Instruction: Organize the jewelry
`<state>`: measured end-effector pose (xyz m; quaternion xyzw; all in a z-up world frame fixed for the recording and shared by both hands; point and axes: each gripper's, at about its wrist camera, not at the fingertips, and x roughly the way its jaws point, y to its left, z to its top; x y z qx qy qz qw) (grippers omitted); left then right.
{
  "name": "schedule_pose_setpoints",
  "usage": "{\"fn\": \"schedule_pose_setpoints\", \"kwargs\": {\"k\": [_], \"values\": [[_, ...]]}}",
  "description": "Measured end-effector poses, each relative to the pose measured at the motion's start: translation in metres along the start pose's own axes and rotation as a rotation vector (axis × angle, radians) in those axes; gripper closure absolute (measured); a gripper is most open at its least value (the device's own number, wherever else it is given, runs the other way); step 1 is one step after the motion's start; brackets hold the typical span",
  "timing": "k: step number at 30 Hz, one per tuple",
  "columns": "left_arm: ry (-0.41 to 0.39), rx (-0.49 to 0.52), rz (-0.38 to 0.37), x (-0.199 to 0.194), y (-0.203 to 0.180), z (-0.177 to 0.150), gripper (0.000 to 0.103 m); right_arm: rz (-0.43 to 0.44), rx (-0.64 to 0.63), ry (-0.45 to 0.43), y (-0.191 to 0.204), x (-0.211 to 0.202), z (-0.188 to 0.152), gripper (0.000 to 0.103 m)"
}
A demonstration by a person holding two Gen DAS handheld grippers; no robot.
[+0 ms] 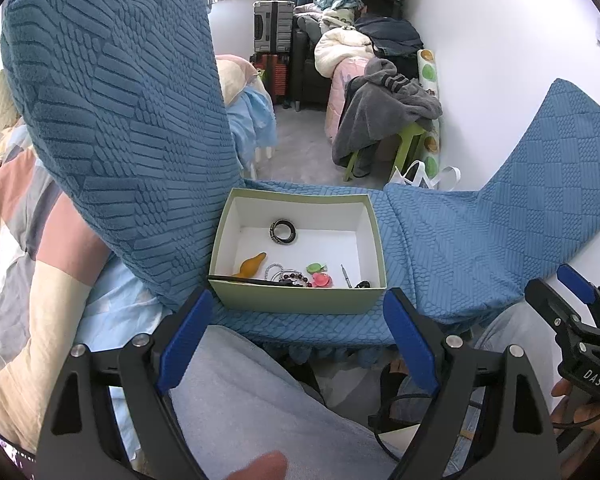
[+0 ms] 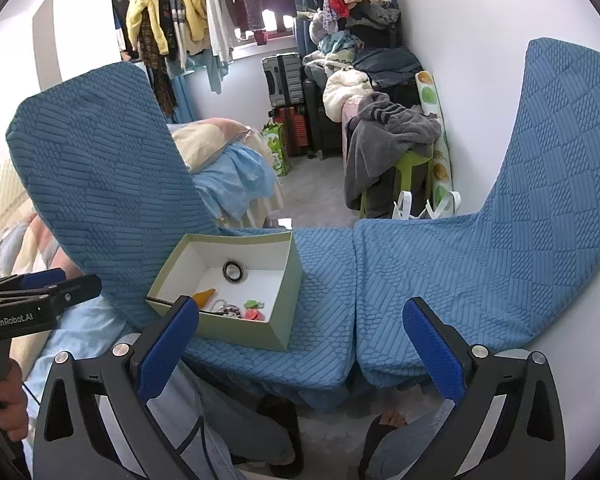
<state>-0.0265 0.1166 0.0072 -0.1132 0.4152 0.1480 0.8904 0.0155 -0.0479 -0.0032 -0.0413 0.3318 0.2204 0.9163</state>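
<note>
A pale green box (image 1: pixel 300 298) with a white inside stands on a blue quilted seat (image 1: pixel 440 248). In it lie a black bangle (image 1: pixel 283 231), an orange clip (image 1: pixel 252 264), a bead bracelet (image 1: pixel 288 276), pink and green clips (image 1: pixel 320 276) and a small metal pin (image 1: pixel 345 274). My left gripper (image 1: pixel 298 344) is open and empty, just in front of the box. My right gripper (image 2: pixel 300 350) is open and empty, to the right of the box (image 2: pixel 236 332) and nearer than it. The bangle (image 2: pixel 233 270) also shows in the right wrist view.
A blue seat back (image 1: pixel 120 120) rises left of the box, another (image 2: pixel 560 168) at the right. The person's grey-trousered legs (image 1: pixel 252 408) are below the grippers. A patchwork bed quilt (image 1: pixel 20 260) lies at the left. A green stool with grey clothes (image 1: pixel 384 120) stands beyond.
</note>
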Motion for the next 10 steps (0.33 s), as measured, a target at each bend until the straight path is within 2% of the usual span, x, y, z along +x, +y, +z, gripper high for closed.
{"fn": "schedule_pose_setpoints", "kwargs": {"k": [10], "values": [[-0.012,-0.013,0.002,-0.0011,0.0026,0.0006,0.016,-0.003,0.006,-0.003,-0.0008,-0.0017,0.0014,0.000]]}}
